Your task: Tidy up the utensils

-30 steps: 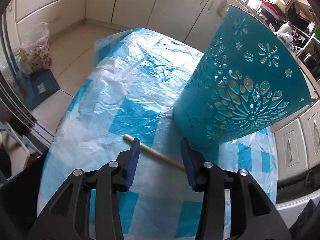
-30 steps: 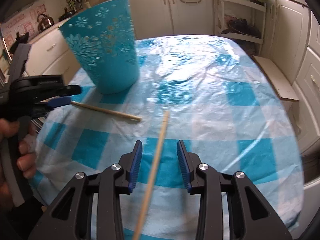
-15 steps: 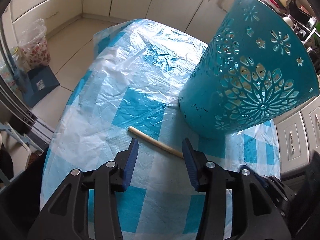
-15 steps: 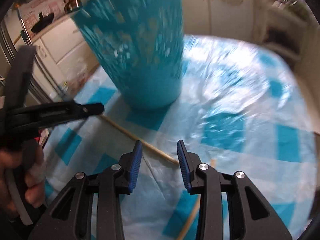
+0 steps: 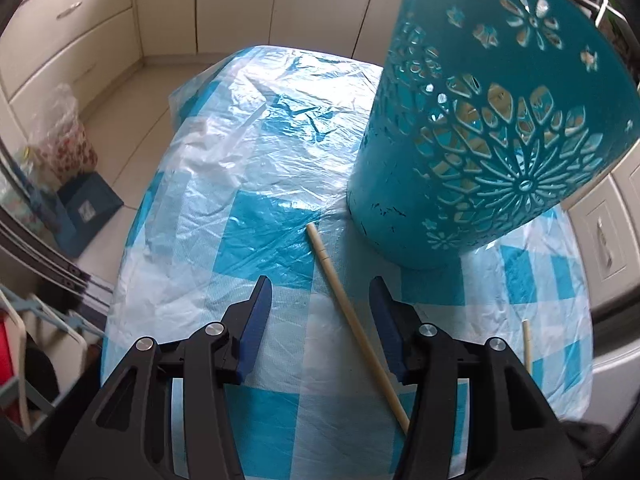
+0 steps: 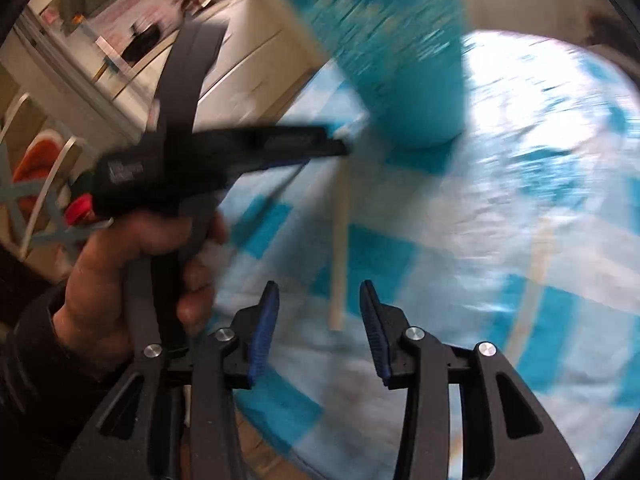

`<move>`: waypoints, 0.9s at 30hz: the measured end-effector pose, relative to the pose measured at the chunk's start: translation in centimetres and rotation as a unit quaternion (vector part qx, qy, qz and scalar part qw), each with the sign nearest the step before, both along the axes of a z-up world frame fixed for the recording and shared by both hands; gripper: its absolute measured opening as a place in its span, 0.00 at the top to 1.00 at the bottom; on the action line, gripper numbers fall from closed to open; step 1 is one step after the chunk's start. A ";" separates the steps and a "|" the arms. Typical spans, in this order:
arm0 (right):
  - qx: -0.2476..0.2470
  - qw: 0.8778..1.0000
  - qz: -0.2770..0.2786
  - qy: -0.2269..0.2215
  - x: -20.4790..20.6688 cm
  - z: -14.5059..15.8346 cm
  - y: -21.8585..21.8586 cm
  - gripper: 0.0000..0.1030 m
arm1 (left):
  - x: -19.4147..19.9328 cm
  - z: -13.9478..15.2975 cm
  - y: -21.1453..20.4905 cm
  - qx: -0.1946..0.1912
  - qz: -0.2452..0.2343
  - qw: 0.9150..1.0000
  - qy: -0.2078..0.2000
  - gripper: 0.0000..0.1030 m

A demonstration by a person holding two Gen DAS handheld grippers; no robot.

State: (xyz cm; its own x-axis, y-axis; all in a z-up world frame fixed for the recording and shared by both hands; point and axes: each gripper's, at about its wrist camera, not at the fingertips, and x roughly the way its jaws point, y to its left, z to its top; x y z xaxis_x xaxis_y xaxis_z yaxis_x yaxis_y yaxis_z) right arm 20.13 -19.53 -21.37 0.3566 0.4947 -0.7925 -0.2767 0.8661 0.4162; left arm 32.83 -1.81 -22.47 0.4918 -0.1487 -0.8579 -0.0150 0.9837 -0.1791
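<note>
Checked tablecloth [image 5: 276, 216], chopstick [image 5: 352, 312] between opening left hand-held gripper [image 5: 320, 316], right hand-held gripper [image 6: 318, 324] opening, view blurred

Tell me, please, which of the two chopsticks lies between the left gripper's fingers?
The long chopstick running from the teal basket's base down between the opening left gripper; the other chopstick lies off to its right, near the table edge.
</note>
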 end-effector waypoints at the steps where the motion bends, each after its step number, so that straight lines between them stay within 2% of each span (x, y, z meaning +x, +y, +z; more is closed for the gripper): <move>1: -0.021 1.000 -0.016 -0.012 -0.5 0.4 -0.3 0.59 | 0.2 0.0 -0.2 0.008 -0.002 1.000 -0.001 0.53; 3: -0.071 0.995 -0.059 -0.026 -1.2 0.6 -1.7 0.58 | 0.7 -0.1 -0.8 0.027 -0.004 1.000 -0.004 0.53; 5: -0.085 0.992 -0.087 -0.017 -1.2 0.1 -3.0 0.58 | 1.1 -0.3 -1.6 0.050 -0.008 0.999 -0.012 0.57; 7: -0.093 0.990 -0.108 -0.004 -0.9 -0.8 -4.3 0.58 | 1.1 -0.5 -2.2 0.069 -0.017 0.997 -0.026 0.81; 9: -0.096 0.989 -0.116 0.003 -0.8 -1.3 -4.6 0.58 | 1.1 -0.5 -3.1 0.080 -0.040 0.995 -0.033 0.90; 12: -0.104 0.988 -0.117 0.006 -0.8 -1.8 -5.0 0.58 | 0.8 -0.4 -3.6 0.069 -0.076 0.994 -0.037 0.94; 14: -0.113 0.987 -0.116 0.001 -0.6 -2.2 -4.5 0.58 | 0.4 -0.2 -3.3 0.041 -0.094 0.994 -0.039 0.95; 16: -0.117 0.986 -0.115 -0.003 -0.3 -2.8 -3.6 0.58 | -0.3 0.5 -2.9 0.029 -0.105 0.993 -0.047 0.95; 19: -0.118 0.986 -0.116 -0.007 -0.5 -2.8 -3.4 0.58 | -1.8 2.3 -1.5 -0.021 -0.106 0.992 -0.064 0.95; 21: -0.117 0.986 -0.117 -0.007 -0.5 -2.8 -3.4 0.58 | -3.1 4.0 -0.6 -0.064 -0.109 0.988 -0.084 0.95; 24: -0.116 0.986 -0.119 -0.008 -0.7 -2.6 -3.5 0.58 | -5.3 7.5 0.3 -0.119 -0.118 0.978 -0.125 0.95; 27: -0.117 0.986 -0.120 -0.009 -0.9 -2.5 -3.4 0.57 | -6.3 12.6 0.6 -0.153 -0.127 0.961 -0.193 0.95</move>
State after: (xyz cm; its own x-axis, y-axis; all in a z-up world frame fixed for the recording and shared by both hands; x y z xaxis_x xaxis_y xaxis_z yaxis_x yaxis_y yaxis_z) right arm 19.21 -22.98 -23.83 0.4564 0.1985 -0.8673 -0.0578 0.9793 0.1937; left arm 26.57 -1.22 -9.91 0.6794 -0.5220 -0.5157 0.3448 0.8475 -0.4036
